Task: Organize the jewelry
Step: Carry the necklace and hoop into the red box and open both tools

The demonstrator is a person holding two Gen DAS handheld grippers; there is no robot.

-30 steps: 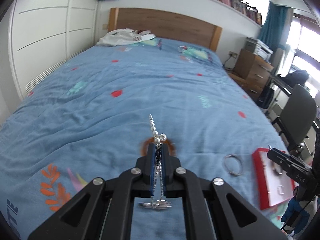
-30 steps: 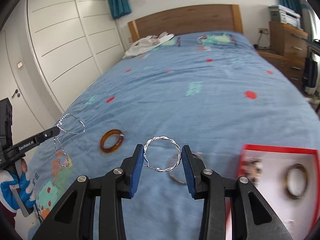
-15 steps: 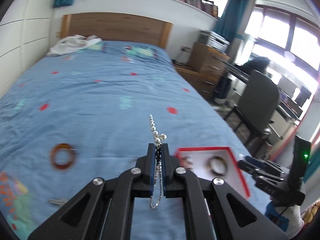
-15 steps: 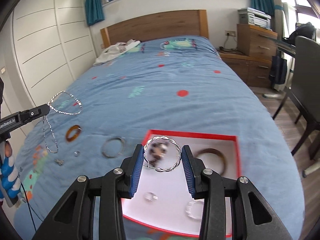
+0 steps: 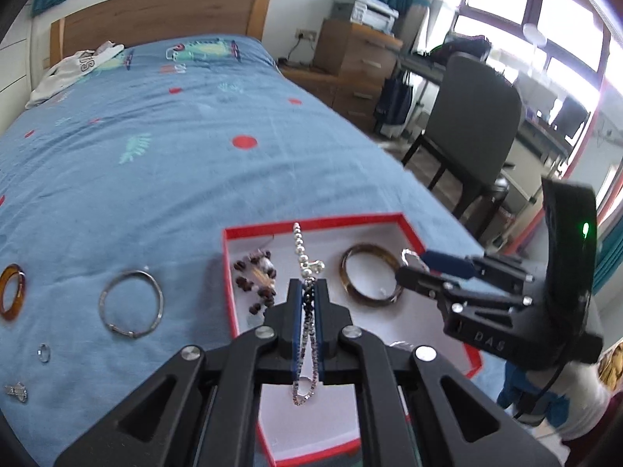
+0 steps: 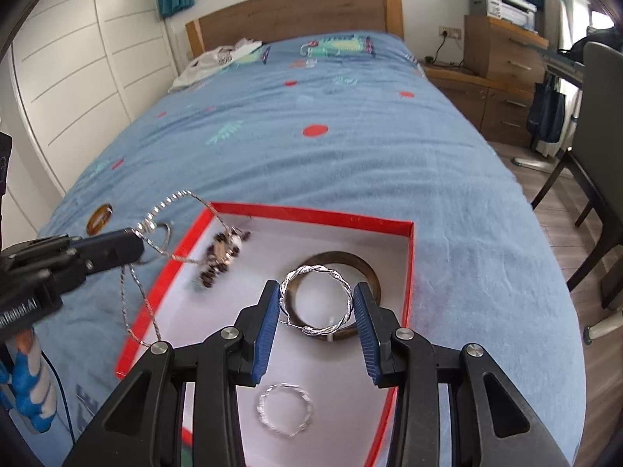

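Note:
My left gripper [image 5: 307,290] is shut on a thin silver chain necklace [image 5: 305,373] with a short pearl strand [image 5: 300,245] standing up past the fingertips. It hangs over the left part of a red box [image 5: 311,221] with a white inside. My right gripper [image 6: 317,303] is shut on a twisted silver bangle [image 6: 338,284], held above the box [image 6: 311,212]. In the box lie a brown bangle [image 6: 350,262], a dark beaded bracelet [image 6: 222,257] and a second twisted silver ring [image 6: 286,414]. The left gripper [image 6: 134,239] shows at the box's left rim, its chain [image 6: 140,299] dangling.
Left of the box, on the blue bedspread, lie a plain silver bangle [image 5: 130,303], an amber ring [image 5: 11,292], a small ring [image 5: 43,352] and a small metal piece [image 5: 17,391]. The bed's edge runs just right of the box, with a grey chair [image 5: 467,116] beyond.
Both grippers have swung right, from above the loose jewelry on the bedspread to above the red box. Each still holds its piece.

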